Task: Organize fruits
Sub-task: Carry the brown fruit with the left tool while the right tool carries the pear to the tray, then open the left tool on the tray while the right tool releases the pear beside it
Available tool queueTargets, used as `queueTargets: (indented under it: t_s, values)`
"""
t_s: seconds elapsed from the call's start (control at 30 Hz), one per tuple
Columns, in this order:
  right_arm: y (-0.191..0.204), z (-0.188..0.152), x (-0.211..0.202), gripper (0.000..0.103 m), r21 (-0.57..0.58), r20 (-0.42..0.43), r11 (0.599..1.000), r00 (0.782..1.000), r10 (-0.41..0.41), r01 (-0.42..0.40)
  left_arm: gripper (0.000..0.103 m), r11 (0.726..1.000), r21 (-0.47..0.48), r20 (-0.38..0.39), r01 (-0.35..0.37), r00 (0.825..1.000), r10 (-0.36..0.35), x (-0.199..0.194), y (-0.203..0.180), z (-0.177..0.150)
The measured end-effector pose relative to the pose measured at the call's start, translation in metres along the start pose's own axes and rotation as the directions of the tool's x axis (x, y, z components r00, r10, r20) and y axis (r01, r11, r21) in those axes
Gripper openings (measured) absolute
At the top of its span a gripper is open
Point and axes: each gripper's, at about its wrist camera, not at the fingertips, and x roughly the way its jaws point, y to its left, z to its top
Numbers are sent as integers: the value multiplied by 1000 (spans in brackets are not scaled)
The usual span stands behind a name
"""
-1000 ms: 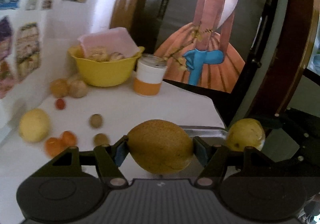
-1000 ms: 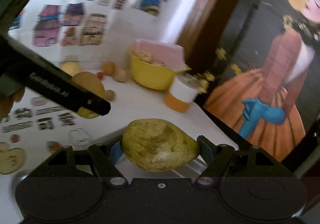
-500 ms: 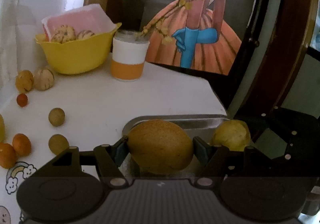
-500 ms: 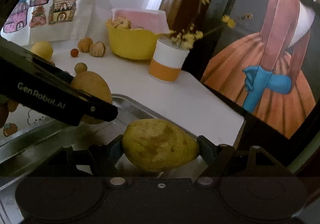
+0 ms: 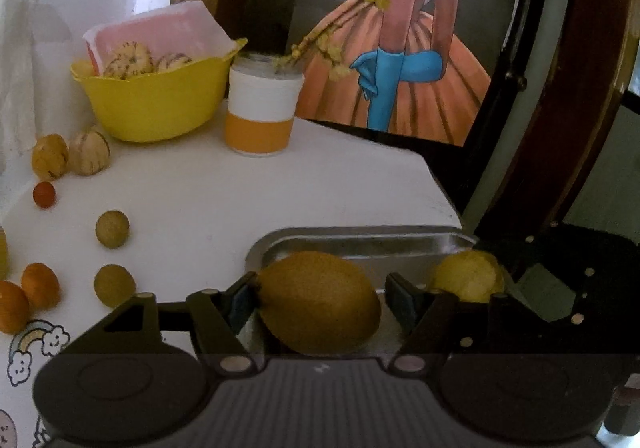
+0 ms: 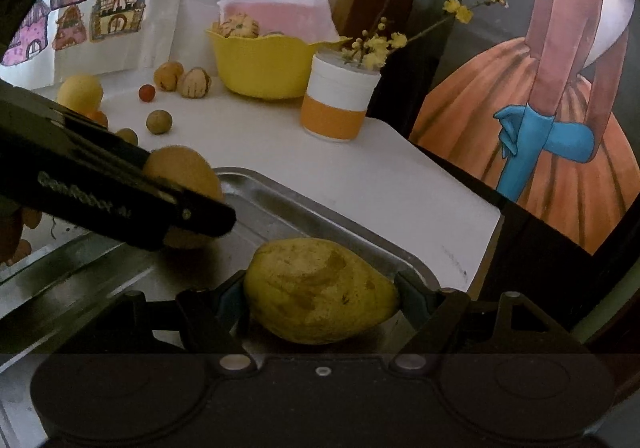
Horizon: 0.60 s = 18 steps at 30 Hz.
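Brown-gold oval fruit [image 5: 318, 302], blotchy yellow-green fruit [image 6: 320, 290] — both gripped

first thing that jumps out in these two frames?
Each gripper is shut on a big fruit over the steel tray: the left gripper holds a brown fruit, the right gripper a blotchy yellow fruit. Behind, a yellow bowl sits at the table's back, small fruits scattered beside it.

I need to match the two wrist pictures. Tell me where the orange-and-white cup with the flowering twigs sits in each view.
Left wrist: the orange-and-white cup stands upper centre-left, just right of the yellow bowl.
Right wrist: the cup stands upper centre, again just right of the bowl.
Shared landmark: the yellow bowl.
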Motion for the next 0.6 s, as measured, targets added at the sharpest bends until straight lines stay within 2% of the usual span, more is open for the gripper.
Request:
queueTargets:
  t_s: [0.07,0.13,0.23,0.37,0.6]
  values:
    - [0,-1,-2,80,9,0,1000,1000,4,-4,84,1000,-3,9,-3,1000,3,-4,0,2]
    - [0,0,-8,91,18,12,1000,1000,1,-2,85,1000,-3,15,-1,1000,2,-10,1,3]
    - [0,2,-21,99,41,44,999,999,-5,4,91,1000,-29,35,-2,999,3,-24,5,3]
    - [1,4,-46,102,98,83,995,996,-9,1,100,998,-59,77,-7,997,11,-51,10,2]
    - [19,2,-110,102,188,148,982,989,-27,-1,102,997,-74,137,-25,990,35,-116,14,-14]
